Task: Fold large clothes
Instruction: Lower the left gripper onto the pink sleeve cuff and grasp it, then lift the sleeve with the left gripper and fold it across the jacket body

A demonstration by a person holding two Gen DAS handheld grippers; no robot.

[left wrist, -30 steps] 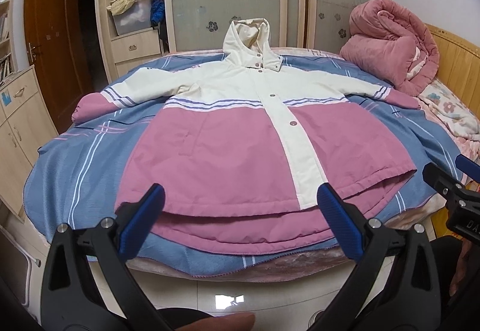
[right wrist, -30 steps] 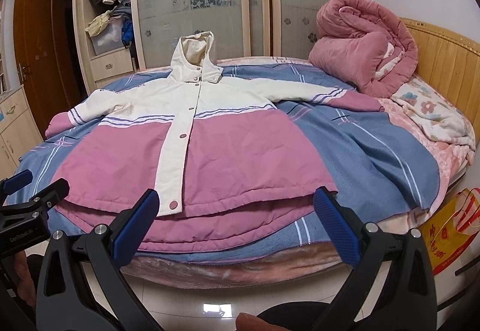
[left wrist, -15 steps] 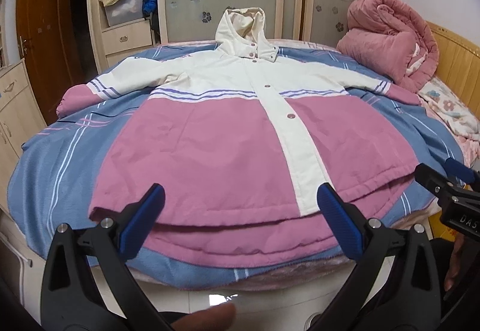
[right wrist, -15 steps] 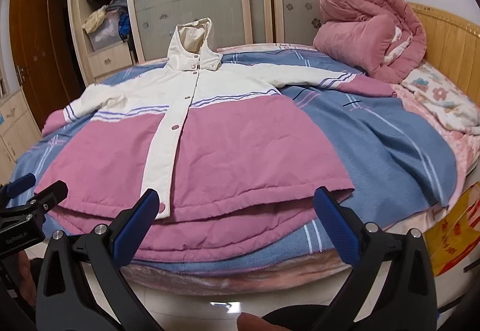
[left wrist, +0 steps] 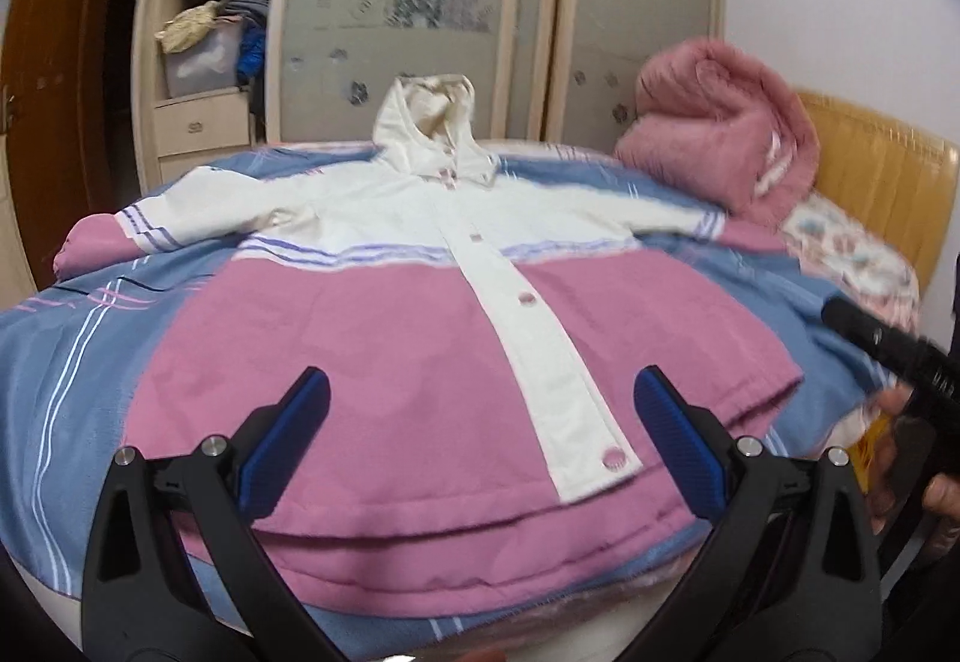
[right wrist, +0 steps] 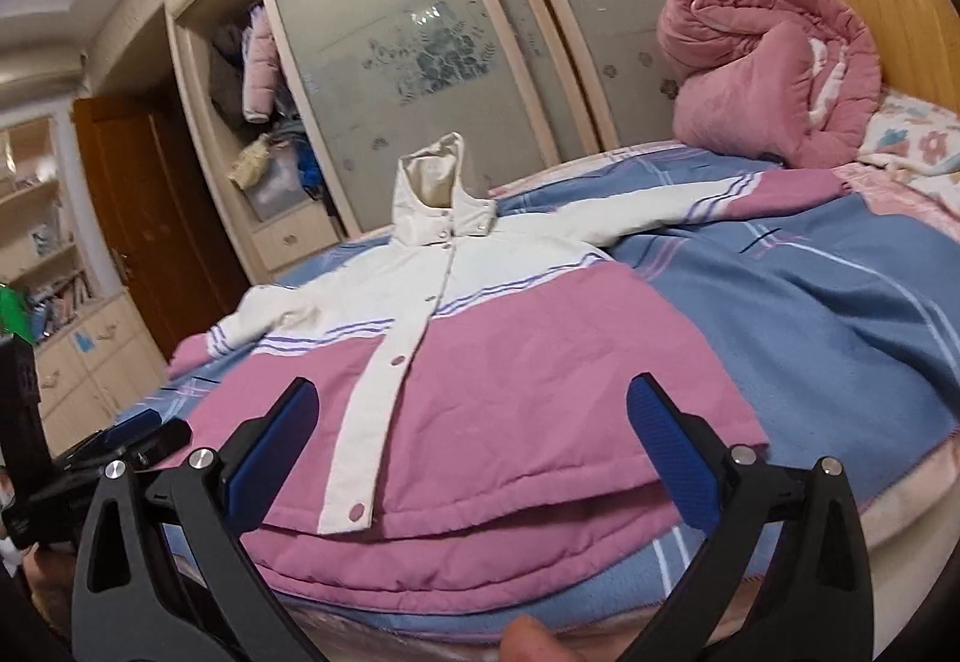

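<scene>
On the bed's [left wrist: 72, 374] blue striped cover: coat [left wrist: 420, 362], pink and white, spread flat, buttoned, hood toward the far edge, hem at the near edge. Left gripper [left wrist: 480, 416] above the hem's left half, jaws wide apart, empty. Right gripper [right wrist: 474, 422] above the right half, likewise spread. Open wardrobe shelves [right wrist: 264, 122] sharper in the right view; left view blurred. Pink quilt [right wrist: 768, 62] rolled at the far right corner.

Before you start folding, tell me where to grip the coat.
Grip the coat at its pink cuffs, each gripper from its own side. Both sleeves lie spread flat, cuffs outermost. The left gripper and right gripper hang open above the hem.
</scene>
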